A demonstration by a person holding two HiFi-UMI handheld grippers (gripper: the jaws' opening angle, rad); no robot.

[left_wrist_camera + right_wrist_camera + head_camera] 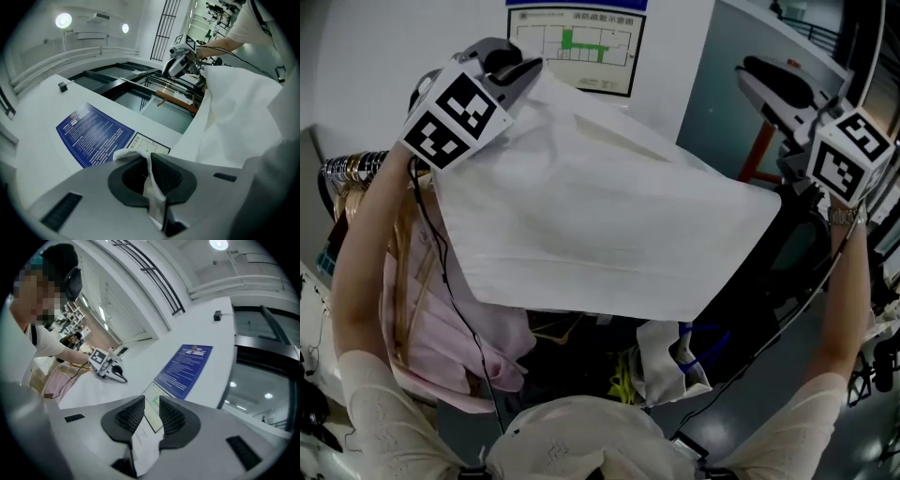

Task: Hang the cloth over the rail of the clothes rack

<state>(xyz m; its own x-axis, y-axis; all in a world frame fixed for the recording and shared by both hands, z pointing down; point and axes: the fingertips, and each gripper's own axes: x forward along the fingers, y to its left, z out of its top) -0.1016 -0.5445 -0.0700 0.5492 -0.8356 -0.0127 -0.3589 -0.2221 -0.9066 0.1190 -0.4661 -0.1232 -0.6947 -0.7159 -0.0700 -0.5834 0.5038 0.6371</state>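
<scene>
One cloth [609, 225] between left tool [147, 159], right tool [151, 403]

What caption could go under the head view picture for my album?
The left tongs and right tongs stretch a white cloth wide above hanging clothes.

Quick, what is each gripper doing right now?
Left gripper: closed on a corner of the white fabric cloth.
Right gripper: closed on the same cloth's edge.
</scene>
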